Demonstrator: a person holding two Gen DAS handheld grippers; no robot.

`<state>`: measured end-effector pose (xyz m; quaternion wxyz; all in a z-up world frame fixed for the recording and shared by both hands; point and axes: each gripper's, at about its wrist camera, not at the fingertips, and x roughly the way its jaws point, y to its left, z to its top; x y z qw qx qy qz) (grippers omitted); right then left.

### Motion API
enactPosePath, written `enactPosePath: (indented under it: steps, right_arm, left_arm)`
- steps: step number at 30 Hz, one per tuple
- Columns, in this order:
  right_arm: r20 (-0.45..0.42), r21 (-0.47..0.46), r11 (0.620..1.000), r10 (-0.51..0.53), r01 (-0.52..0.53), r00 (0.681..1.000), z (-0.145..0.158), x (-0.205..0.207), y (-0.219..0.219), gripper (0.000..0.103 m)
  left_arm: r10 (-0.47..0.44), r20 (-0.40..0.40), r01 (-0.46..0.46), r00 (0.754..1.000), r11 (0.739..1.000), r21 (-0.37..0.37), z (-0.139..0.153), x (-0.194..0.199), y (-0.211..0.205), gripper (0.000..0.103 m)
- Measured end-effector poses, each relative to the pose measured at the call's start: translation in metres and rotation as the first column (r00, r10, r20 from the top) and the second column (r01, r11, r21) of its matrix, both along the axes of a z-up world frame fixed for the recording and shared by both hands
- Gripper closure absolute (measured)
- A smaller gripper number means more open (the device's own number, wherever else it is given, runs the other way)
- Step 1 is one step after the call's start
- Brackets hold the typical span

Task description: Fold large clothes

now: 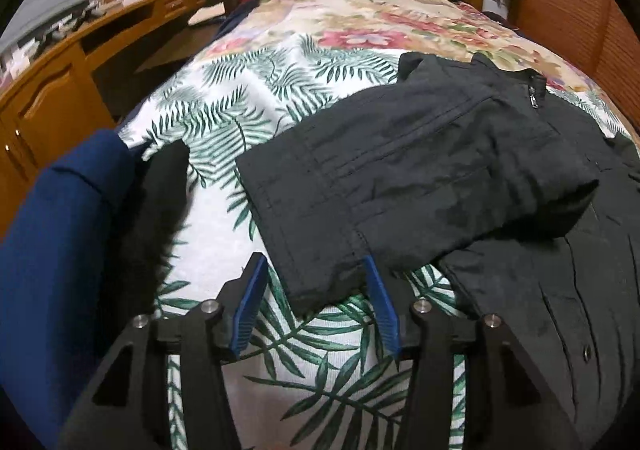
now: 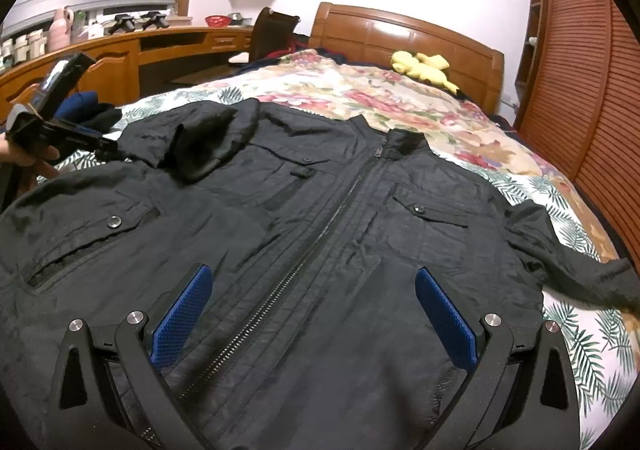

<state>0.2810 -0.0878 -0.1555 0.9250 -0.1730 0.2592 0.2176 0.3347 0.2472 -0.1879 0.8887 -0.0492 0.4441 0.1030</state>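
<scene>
A black zip-up jacket lies face up on the leaf-patterned bedspread. One sleeve is folded across its body. That sleeve's cuff lies between the blue pads of my left gripper, which is open; there is a gap on the left side, while the right pad is at the cuff's edge. My right gripper hovers open over the jacket's lower front, straddling the zipper, with nothing held. The other sleeve trails off to the right.
Blue and black cloth lies at the bed's left edge. A yellow plush toy sits by the wooden headboard. A wooden desk runs along the left, louvred doors on the right. A hand holds the left tool.
</scene>
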Motion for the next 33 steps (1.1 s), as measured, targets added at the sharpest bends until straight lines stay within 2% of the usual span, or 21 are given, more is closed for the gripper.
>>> enactPosePath:
  steps: [2,9,10,12,13,14,16,19,22,26,33]
  right_arm:
    - [0.0,-0.001,1.0,0.003,-0.003,1.0,0.001,0.0,0.0,0.0]
    - [-0.001,0.002,1.0,0.005,-0.005,1.0,0.001,0.0,0.001,0.0]
    - [-0.001,0.002,1.0,0.006,-0.006,1.0,0.001,-0.001,0.001,0.0]
    - [0.004,0.003,1.0,0.01,-0.01,1.0,0.002,-0.002,0.001,0.0]
    - [0.005,0.003,1.0,0.012,-0.012,1.0,0.002,-0.002,0.002,0.0]
    - [0.006,0.002,1.0,0.013,-0.013,1.0,0.003,-0.003,0.002,0.0]
    - [0.012,0.007,1.0,0.017,-0.017,1.0,0.006,-0.007,0.001,0.0]
    - [0.036,0.017,1.0,0.022,-0.023,0.999,0.015,-0.015,-0.003,0.0]
    - [0.06,0.03,0.999,0.023,-0.025,0.998,0.026,-0.023,-0.011,0.0]
    - [0.05,0.074,0.997,0.028,-0.032,0.998,0.04,-0.028,-0.029,0.0]
    - [0.058,0.112,0.994,-0.003,-0.004,0.998,0.053,-0.042,-0.064,0.0]
  left_arm:
    - [0.004,-0.035,-0.005,0.999,1.0,-0.03,-0.007,0.004,0.001,0.053]
    - [0.033,-0.018,-0.033,0.999,0.999,-0.039,-0.008,0.003,-0.002,0.055]
    - [0.027,-0.015,-0.027,1.0,0.999,-0.039,-0.008,0.003,-0.002,0.059]
    - [0.011,-0.017,-0.012,1.0,0.998,-0.055,-0.006,0.003,-0.005,0.085]
    - [0.009,-0.021,-0.011,1.0,0.996,-0.086,-0.003,0.004,-0.006,0.091]
    - [0.001,-0.02,-0.003,1.0,0.995,-0.104,0.002,0.004,-0.009,0.095]
    - [-0.021,0.001,0.021,1.0,0.998,-0.067,0.02,0.003,-0.023,0.103]
    - [-0.048,0.065,0.048,0.997,0.999,0.006,0.056,-0.003,-0.046,0.103]
    - [-0.081,0.135,0.079,0.987,0.997,0.019,0.097,-0.009,-0.07,0.103]
    - [-0.163,0.198,0.16,0.966,0.987,0.033,0.142,-0.018,-0.116,0.103]
    - [-0.307,0.261,0.293,0.915,0.952,0.094,0.18,-0.047,-0.194,0.103]
